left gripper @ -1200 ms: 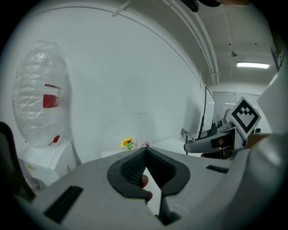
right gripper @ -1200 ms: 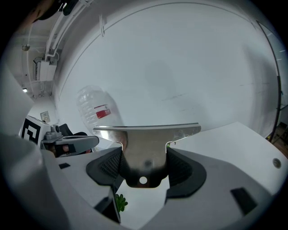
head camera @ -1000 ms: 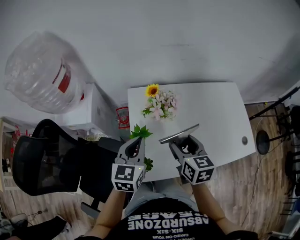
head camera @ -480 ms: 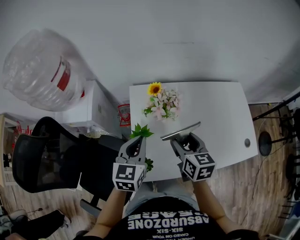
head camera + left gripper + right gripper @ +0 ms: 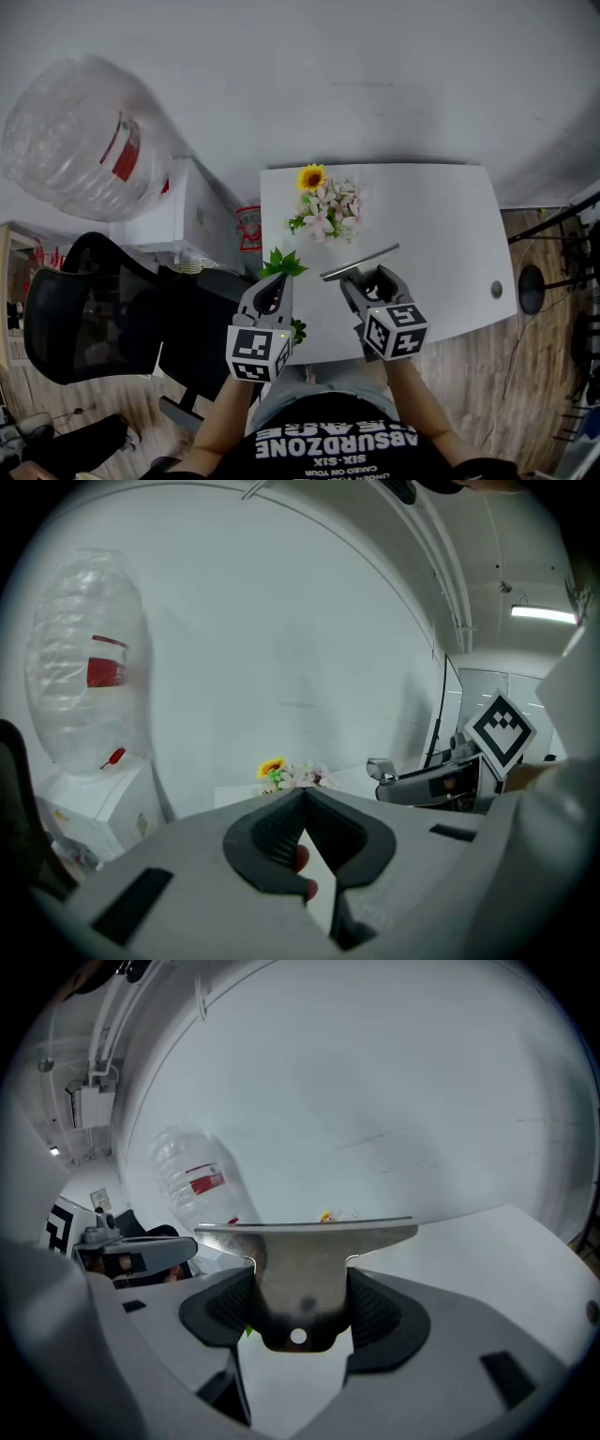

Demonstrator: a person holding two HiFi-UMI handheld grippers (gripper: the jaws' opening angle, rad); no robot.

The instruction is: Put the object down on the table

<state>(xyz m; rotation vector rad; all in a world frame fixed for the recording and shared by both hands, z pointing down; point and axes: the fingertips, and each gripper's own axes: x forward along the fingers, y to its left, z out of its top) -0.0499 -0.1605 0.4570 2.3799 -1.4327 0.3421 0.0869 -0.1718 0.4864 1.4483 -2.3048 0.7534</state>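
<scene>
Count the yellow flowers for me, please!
1. The sunflower stands near the far-left corner of the white table, beside the pink-and-white bouquet; more could hide behind those blooms.

The metal blade [image 5: 305,1241] in my right claw [image 5: 300,1288] looks smooth and dull-shiny, pinched between ribbed matt black pads [image 5: 373,1309]. The claw's body is matt grey plastic. Beyond it, the bench [image 5: 487,1241] is smooth matt white.

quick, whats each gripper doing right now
left gripper: shut, nothing seen between the jaws
right gripper: shut on the metal plate
</scene>
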